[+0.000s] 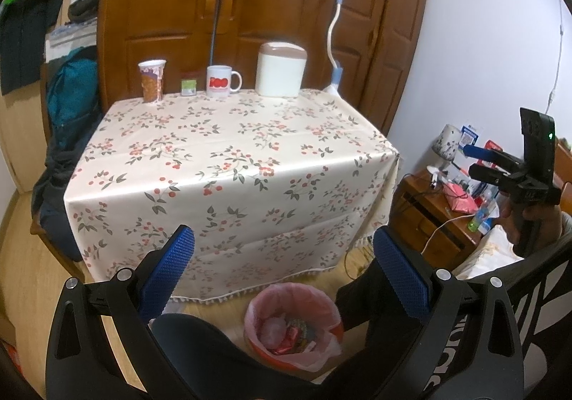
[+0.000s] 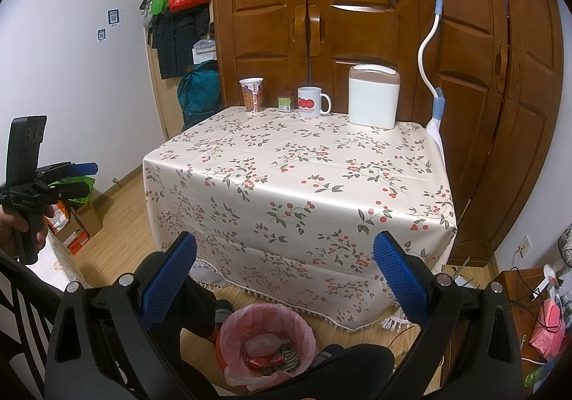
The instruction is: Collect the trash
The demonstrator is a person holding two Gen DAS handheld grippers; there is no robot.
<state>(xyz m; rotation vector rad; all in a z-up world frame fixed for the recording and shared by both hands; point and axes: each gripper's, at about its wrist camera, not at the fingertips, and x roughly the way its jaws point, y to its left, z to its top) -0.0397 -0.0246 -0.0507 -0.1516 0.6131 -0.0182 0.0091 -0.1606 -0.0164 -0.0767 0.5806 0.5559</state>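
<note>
Behind the floral-clothed table (image 2: 304,185) stand wooden wardrobe doors, and along the table's far edge sit a paper cup (image 2: 252,94), a small green box (image 2: 285,102), a mug (image 2: 310,102) and a white container (image 2: 373,96). Below the table's near edge, a pink-lined trash bin (image 2: 266,346) already holds wrappers. Both the left gripper (image 1: 284,278) and right gripper (image 2: 285,280) hover near the bin with jaws wide and empty. The cup looks light and crushable, so it is probably best pinched gently across its rim or upper wall.
</note>
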